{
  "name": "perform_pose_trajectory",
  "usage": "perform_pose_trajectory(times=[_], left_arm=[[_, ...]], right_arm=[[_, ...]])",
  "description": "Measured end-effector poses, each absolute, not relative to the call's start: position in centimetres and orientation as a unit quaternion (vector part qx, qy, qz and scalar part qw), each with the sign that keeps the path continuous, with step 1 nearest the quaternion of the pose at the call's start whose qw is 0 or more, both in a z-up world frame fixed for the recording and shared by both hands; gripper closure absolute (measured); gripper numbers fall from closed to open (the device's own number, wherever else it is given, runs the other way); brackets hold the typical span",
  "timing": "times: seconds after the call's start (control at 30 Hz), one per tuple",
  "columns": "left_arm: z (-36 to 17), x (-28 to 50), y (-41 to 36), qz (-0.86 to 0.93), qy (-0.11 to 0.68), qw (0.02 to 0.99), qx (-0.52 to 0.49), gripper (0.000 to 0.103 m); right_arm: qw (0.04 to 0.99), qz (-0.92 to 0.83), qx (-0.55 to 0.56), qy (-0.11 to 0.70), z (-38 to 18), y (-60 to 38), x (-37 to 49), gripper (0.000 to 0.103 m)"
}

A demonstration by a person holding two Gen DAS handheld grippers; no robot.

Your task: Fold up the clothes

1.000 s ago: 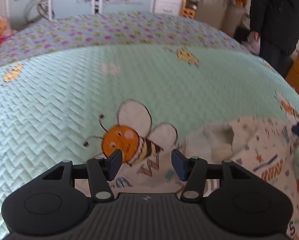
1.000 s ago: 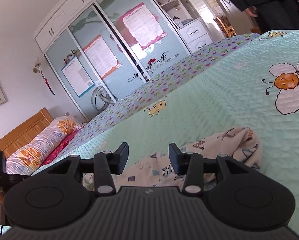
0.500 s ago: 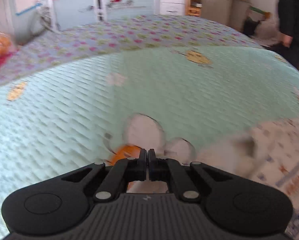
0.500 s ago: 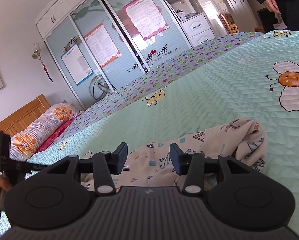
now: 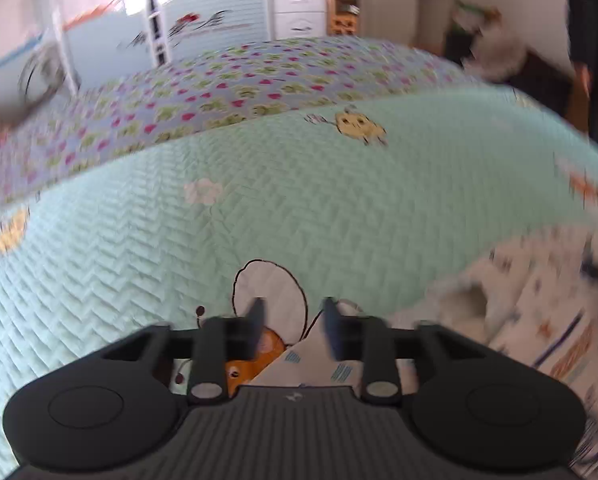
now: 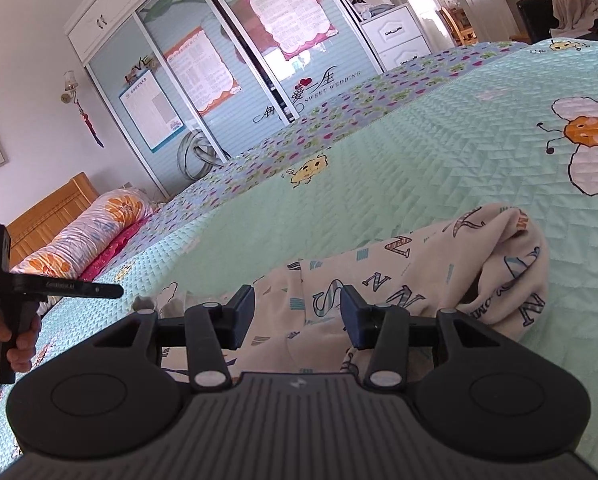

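A cream garment printed with letters (image 6: 399,264) lies crumpled on the mint quilted bedspread (image 6: 439,140). It also shows in the left wrist view (image 5: 539,320), blurred, at the right. My left gripper (image 5: 293,318) is open, and a flat corner of the garment (image 5: 315,364) lies just below its fingers, over the bee print. My right gripper (image 6: 297,312) is open and empty, hovering just above the garment's near part. The left gripper's handle (image 6: 3,276) appears at the left edge of the right wrist view, held by a hand.
A floral bolster pillow (image 6: 83,232) and wooden headboard (image 6: 51,216) lie at the bed's far left. Wardrobe doors (image 6: 227,72) stand behind the bed. A person in dark clothes (image 5: 591,48) stands at the bed's far right side.
My left gripper shut half a second ago and is now open again, with a garment corner lying beneath its fingers. The right gripper stayed open and shifted slightly over the garment.
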State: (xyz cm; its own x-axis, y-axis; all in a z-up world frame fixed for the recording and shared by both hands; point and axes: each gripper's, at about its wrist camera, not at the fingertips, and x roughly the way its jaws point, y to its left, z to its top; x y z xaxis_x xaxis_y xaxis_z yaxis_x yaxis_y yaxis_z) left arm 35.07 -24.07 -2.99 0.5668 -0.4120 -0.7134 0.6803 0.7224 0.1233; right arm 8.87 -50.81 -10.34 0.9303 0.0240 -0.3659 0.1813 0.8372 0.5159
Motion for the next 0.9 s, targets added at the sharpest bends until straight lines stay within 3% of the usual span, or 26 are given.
perform_pose_trajectory(times=[0.13,0.23,0.37,0.43,0.47,0.73,0.9], left_arm=[[-4.0,36.1,-22.7,-0.303,0.376,0.860,0.166,0.052],[-5.3,36.8,-22.2,-0.327,0.415,0.840,0.121,0.046],[-7.9,36.7,-23.6,-0.315,0.440,0.829,0.145,0.044],[-7.5,36.0,-24.0,-0.309,0.424,0.838,0.151,0.076],[-7.2,35.5,-24.2,-0.301,0.413,0.844,0.160,0.098],[-1.9,35.8,-21.4,-0.160,0.310,0.922,0.167,0.098],[-1.6,38.3,-20.1,-0.085,0.316,0.931,0.158,0.098]], right_arm=[[0.941,-0.042,0.279,0.187,-10.4,-50.7,9.0,0.053],[0.941,-0.042,0.276,0.191,-10.4,-50.6,9.1,0.051],[0.942,-0.041,0.273,0.193,-10.3,-50.3,9.2,0.050],[0.942,-0.041,0.272,0.194,-10.4,-50.3,9.2,0.050],[0.942,-0.041,0.271,0.194,-10.4,-50.4,9.3,0.050],[0.944,-0.038,0.269,0.188,-10.1,-50.6,9.0,0.050],[0.945,-0.031,0.264,0.189,-9.9,-50.2,9.4,0.049]])
